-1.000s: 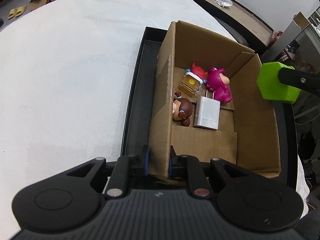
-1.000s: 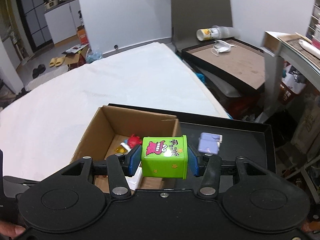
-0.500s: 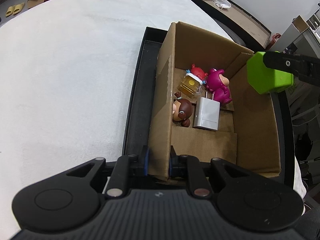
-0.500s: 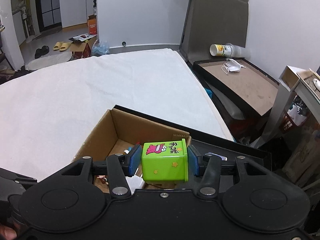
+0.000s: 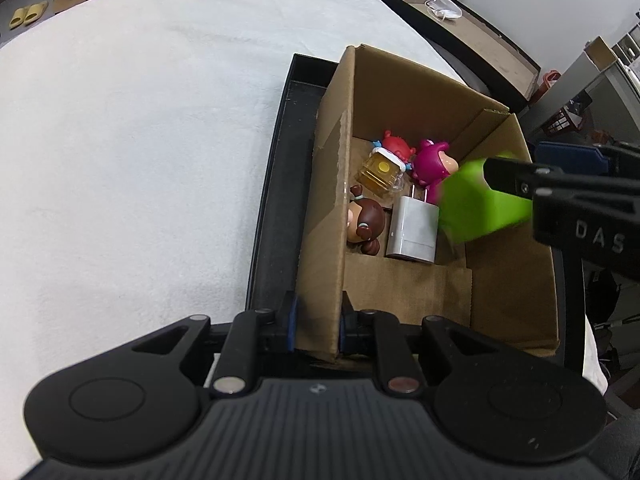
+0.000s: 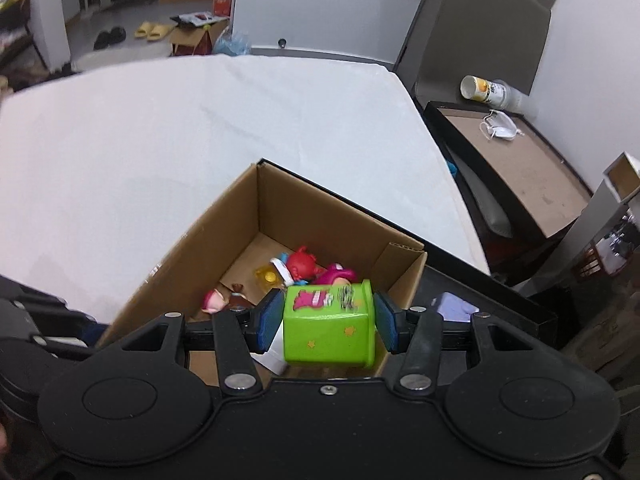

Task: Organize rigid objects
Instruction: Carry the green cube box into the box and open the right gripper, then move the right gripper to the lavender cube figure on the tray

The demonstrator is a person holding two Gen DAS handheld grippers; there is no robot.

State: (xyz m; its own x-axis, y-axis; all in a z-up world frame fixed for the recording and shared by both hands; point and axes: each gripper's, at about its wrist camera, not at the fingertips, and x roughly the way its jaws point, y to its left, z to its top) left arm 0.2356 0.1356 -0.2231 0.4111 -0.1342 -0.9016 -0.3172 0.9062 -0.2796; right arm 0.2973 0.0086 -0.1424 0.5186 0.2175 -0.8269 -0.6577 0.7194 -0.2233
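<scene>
A white cloth-covered table (image 5: 140,140), soft and faintly napped, carries a shallow black tray (image 5: 276,200) at its right edge, and on the tray's left side stands an open brown cardboard box (image 5: 332,184) with matte corrugated walls and raw cut rims. The sorting looks well along: five small hard things already lie at the far left corner of the box floor, and one lilac item (image 6: 456,306) waits on the tray's bare right side, so at least that one seems left. The left gripper (image 5: 316,326) pinches the box's near left wall between its blue pads, pressed close on the cardboard, apparently to steady it. The right gripper (image 6: 328,322) clamps a glossy green cube (image 6: 328,328), a smooth plastic block with a cartoon print and small stars, held in the air over the box's right half, not yet released. Below it lie a white charger (image 5: 412,232), boxy and smooth with metal prongs, a shiny magenta bear (image 5: 430,162), a brown-haired doll (image 5: 366,220), a clear amber mug (image 5: 378,172), and a red figure (image 5: 396,148), all rounded moulded plastic, touching one another.
</scene>
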